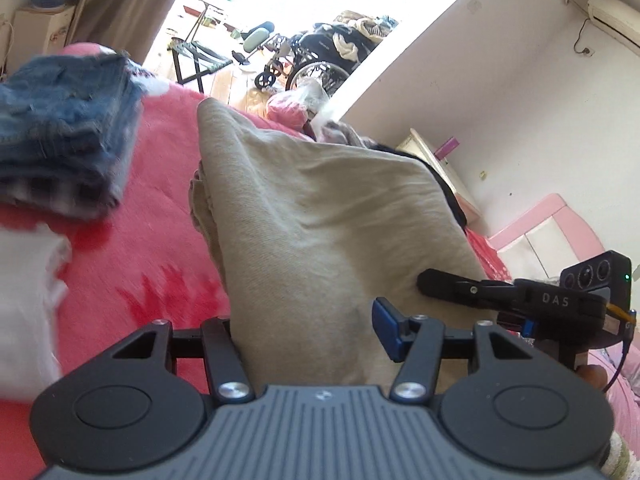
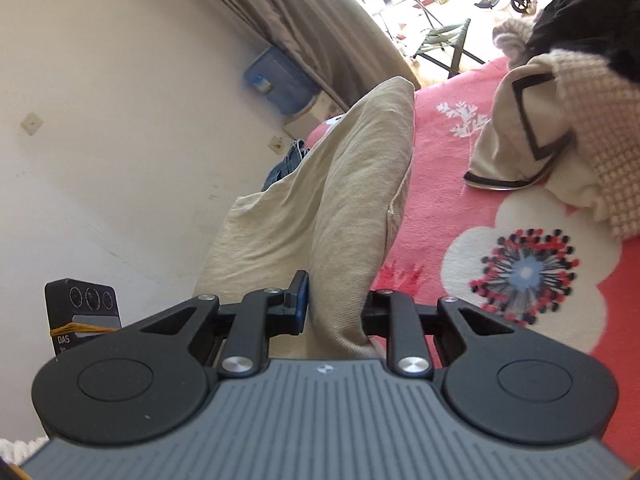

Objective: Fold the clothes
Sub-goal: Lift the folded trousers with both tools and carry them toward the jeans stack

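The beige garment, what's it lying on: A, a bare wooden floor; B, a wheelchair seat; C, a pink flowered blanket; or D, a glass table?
C: the beige garment, gripped by both grippers, stretches over the pink blanket with white flower prints.

Matt woven beige cloth [image 1: 320,216]; fleecy pink blanket [image 1: 160,184] beneath; rough denim [image 1: 64,128] beside; matt black plastic gripper [image 2: 334,312].
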### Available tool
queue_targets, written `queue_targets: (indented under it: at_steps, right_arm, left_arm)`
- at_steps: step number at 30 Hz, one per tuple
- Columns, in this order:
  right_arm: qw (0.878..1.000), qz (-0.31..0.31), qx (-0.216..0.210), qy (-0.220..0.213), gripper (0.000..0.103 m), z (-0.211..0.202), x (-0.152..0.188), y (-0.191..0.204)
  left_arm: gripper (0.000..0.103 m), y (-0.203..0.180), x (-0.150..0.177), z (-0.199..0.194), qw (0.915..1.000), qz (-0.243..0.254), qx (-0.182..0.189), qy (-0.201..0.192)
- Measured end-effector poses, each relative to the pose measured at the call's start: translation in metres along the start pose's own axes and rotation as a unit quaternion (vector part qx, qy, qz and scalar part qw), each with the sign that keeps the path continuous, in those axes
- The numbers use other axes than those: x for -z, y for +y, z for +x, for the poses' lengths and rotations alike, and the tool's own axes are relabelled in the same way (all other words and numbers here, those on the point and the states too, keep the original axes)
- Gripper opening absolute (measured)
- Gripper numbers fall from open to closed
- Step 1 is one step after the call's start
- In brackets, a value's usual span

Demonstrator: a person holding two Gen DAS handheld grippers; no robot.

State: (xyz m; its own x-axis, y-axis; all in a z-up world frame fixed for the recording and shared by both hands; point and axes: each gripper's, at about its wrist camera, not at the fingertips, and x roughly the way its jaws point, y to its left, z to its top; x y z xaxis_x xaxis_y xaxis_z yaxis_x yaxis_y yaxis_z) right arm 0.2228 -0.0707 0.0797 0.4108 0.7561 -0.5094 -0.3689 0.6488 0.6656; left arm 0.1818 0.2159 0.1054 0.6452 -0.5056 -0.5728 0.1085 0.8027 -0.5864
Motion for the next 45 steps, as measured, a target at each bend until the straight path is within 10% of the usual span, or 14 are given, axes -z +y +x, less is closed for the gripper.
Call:
queue_targets:
  at_steps: [12,20,30,39,45]
  right_arm:
    - [0.996,0.008,-0.089,0.007,0.02,0.255,-0.093,0.13]
    - [0.997,0.052,-0.052,0.036,0.019,0.376,-0.102,0.101]
    - [0.993,0.082,-0.072,0.038,0.017,0.381,-0.098,0.065]
    - [0.992,0.09,-0.082,0.037,0.017,0.366,-0.101,0.061]
    - [0.993,0.084,-0.067,0.039,0.037,0.355,-0.104,0.052]
  left_arm:
    - [0.058,0.217,-0.188,-0.062,0.9936,-0.012,-0.093,-0.062]
    - [0.06,0.342,-0.206,0.008,0.9912,-0.082,-0.099,-0.03]
    - [0.061,0.344,-0.201,0.004,0.9934,-0.094,-0.019,-0.063]
    - [0.065,0.365,-0.189,0.031,0.9928,-0.108,-0.02,-0.048]
    - [0.08,0.385,-0.185,-0.008,0.9806,-0.165,-0.023,-0.103]
